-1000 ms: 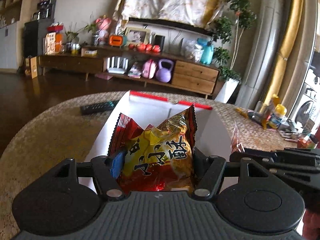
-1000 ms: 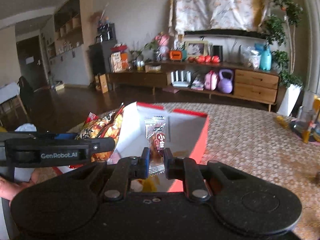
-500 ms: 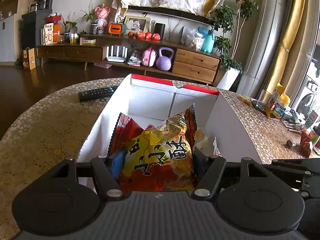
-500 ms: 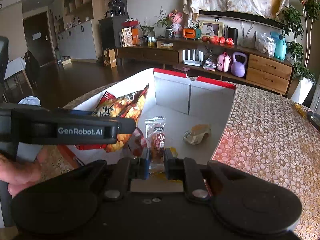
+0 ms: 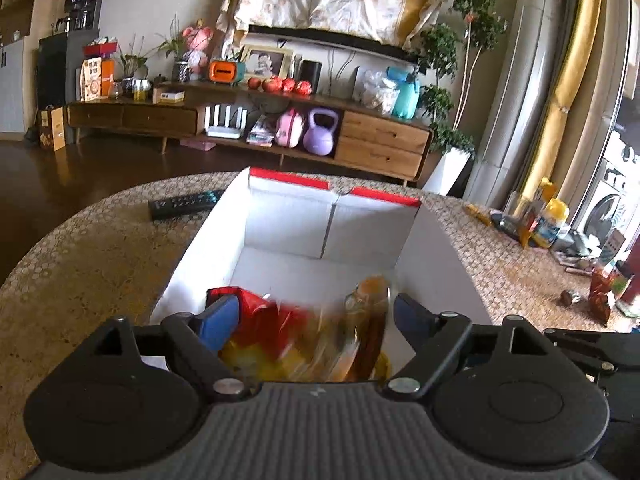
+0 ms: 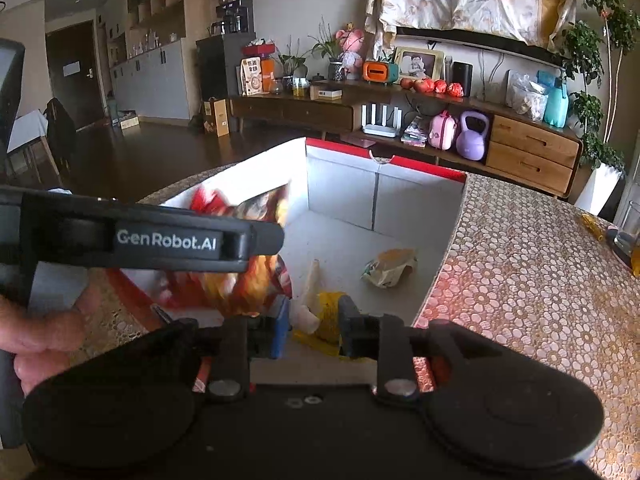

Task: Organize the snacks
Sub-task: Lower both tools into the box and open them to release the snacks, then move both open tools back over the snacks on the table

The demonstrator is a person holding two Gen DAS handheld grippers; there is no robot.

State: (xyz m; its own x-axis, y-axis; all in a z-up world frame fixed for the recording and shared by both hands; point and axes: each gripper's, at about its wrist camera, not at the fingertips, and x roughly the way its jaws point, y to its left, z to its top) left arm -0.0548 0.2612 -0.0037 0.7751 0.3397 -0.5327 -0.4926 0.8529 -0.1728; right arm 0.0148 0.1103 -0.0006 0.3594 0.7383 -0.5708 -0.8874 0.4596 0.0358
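A white cardboard box (image 5: 380, 196) with a red rim stands on the table. My left gripper (image 5: 314, 320) hangs over the box's near end with its jaws opening. A red and yellow snack bag (image 5: 304, 336) is blurred and dropping between them, free of the pads. In the right wrist view the same bag (image 6: 240, 276) falls beside the box's left wall (image 6: 344, 192). My right gripper (image 6: 316, 332) is also opening, and a small whitish and yellow packet (image 6: 316, 308) lies loose between its fingers over the box floor.
A crumpled packet (image 6: 390, 268) lies on the box floor. A remote (image 5: 184, 204) rests left of the box. Bottles (image 5: 552, 220) and small wrappers (image 5: 604, 292) crowd the table's right edge, with a glass (image 6: 628, 228) there too. A hand (image 6: 40, 328) holds the left gripper.
Both pairs of jaws have widened. The snack bag has slipped down out of the left grip and blurs. The small packet has come free of the right pads.
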